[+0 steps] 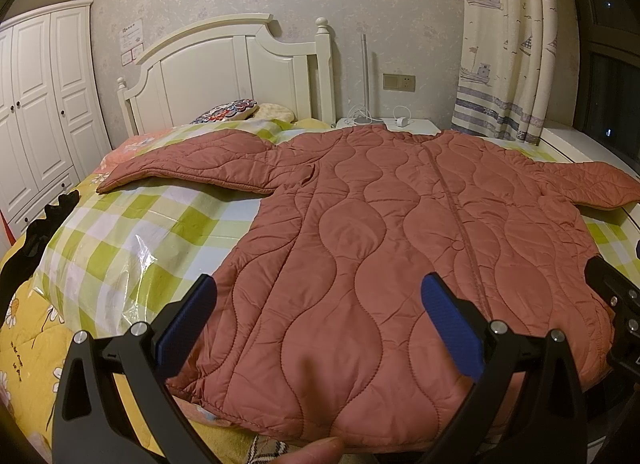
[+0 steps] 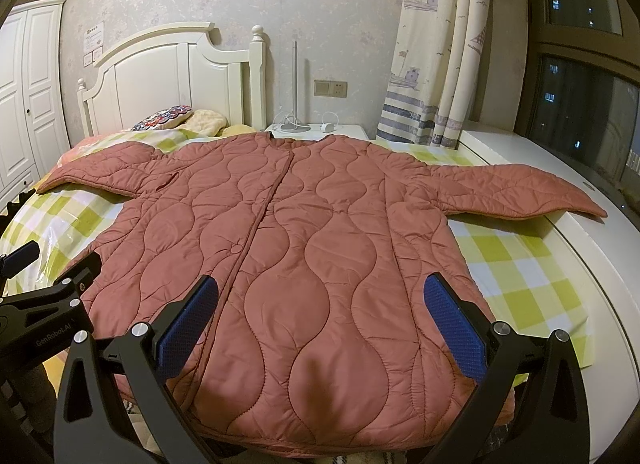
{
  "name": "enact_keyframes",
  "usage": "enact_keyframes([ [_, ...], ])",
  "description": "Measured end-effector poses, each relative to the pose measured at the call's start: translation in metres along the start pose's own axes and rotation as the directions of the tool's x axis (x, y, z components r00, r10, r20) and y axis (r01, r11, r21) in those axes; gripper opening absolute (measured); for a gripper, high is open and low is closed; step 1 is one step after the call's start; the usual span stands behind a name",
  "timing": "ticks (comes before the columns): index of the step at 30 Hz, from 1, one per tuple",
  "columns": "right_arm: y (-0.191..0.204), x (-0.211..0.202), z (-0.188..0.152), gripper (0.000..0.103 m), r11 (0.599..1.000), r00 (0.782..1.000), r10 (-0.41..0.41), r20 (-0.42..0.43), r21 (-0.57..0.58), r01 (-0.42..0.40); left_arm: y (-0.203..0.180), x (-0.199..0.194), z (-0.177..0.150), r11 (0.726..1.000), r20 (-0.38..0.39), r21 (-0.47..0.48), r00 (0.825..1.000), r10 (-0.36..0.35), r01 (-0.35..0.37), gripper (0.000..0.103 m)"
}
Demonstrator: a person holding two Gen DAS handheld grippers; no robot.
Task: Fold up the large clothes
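A large reddish-pink quilted coat [image 1: 384, 232] lies flat and front up on the bed, collar toward the headboard, both sleeves spread out to the sides. It also shows in the right wrist view [image 2: 304, 248]. My left gripper [image 1: 318, 296] is open and empty, hovering above the coat's hem on its left half. My right gripper [image 2: 320, 296] is open and empty above the hem on its right half. The right gripper's body [image 1: 616, 304] shows at the right edge of the left wrist view, and the left gripper's body [image 2: 44, 304] at the left edge of the right wrist view.
The bed has a green checked cover [image 1: 132, 232] and a yellow flowered quilt [image 1: 24, 328]. Pillows [image 1: 232, 110] lie by the white headboard [image 1: 224, 64]. A nightstand [image 2: 320, 130] with a lamp stands behind. A wardrobe [image 1: 36, 112] is left, a white window ledge [image 2: 560, 200] and curtain right.
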State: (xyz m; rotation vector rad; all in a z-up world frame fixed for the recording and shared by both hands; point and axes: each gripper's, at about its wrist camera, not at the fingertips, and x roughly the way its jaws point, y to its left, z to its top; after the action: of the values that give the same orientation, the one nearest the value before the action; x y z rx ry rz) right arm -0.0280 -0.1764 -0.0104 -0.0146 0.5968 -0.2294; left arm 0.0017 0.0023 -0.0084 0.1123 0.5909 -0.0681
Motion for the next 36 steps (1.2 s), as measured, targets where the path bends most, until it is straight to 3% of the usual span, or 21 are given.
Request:
enact_keyframes([
  [12, 0.001, 0.007, 0.000, 0.099, 1.000, 1.000, 0.003, -0.019, 0.007, -0.003, 0.001, 0.008, -0.001, 1.000, -0.025, -0.001, 1.000, -0.009, 0.009, 0.101],
  [15, -0.019, 0.020, 0.006, 0.099, 0.999, 0.999, 0.008, -0.034, 0.040, -0.006, 0.000, 0.033, 0.010, 0.999, -0.081, 0.018, 0.996, -0.025, 0.027, 0.101],
  [18, -0.070, 0.061, 0.021, 0.099, 0.982, 0.994, 0.010, -0.112, 0.187, 0.011, 0.004, 0.077, 0.028, 0.999, -0.149, 0.013, 0.988, -0.038, 0.041, 0.101],
  [20, -0.104, 0.087, 0.027, 0.099, 0.954, 0.987, -0.016, -0.158, 0.293, 0.062, 0.006, 0.124, 0.041, 0.996, -0.225, 0.006, 0.971, -0.083, 0.086, 0.101],
  [25, -0.190, 0.147, 0.033, 0.099, 0.814, 0.969, -0.061, -0.238, 0.551, 0.186, 0.018, 0.218, 0.060, 0.981, -0.354, -0.098, 0.915, -0.194, 0.170, 0.101],
  [29, -0.231, 0.171, 0.035, 0.099, 0.722, 0.959, -0.114, -0.260, 0.641, 0.260, 0.023, 0.228, 0.061, 0.977, -0.326, -0.121, 0.923, -0.206, 0.176, 0.101],
  [31, -0.248, 0.179, 0.036, 0.099, 0.674, 0.953, -0.133, -0.272, 0.680, 0.288, 0.015, 0.227, 0.055, 0.987, -0.322, -0.061, 0.933, -0.158, 0.147, 0.101],
  [33, -0.270, 0.186, 0.034, 0.099, 0.613, 0.948, -0.151, -0.280, 0.726, 0.312, 0.008, 0.227, 0.054, 0.992, -0.339, -0.015, 0.932, -0.126, 0.129, 0.101],
  [36, -0.289, 0.193, 0.035, 0.094, 0.578, 0.946, -0.176, -0.274, 0.749, 0.324, 0.011, 0.228, 0.056, 0.990, -0.349, -0.036, 0.926, -0.143, 0.140, 0.101],
])
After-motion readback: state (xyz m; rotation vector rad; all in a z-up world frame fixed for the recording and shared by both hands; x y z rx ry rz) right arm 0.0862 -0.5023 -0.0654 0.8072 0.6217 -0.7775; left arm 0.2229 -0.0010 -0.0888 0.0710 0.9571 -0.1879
